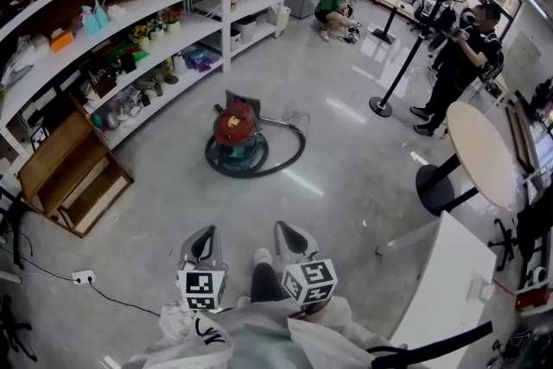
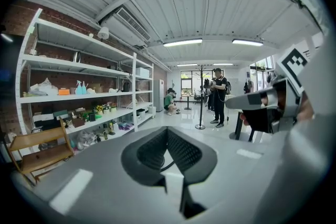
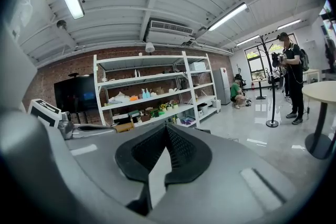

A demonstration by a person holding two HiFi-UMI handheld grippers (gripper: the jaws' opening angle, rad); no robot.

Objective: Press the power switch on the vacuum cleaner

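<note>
The vacuum cleaner, with a red domed top on a teal base, stands on the grey floor ahead of me, its black hose looped round it. No power switch can be made out at this distance. Far short of it, at the bottom of the head view, I hold both grippers side by side and pointing forward. The left gripper is shut with nothing in it. The right gripper is shut and empty too. Neither gripper view shows the vacuum cleaner.
Long white shelves full of goods line the left wall, with a low wooden rack before them. A round table and a white table stand at the right. A stanchion post, a standing person and a crouching person are beyond.
</note>
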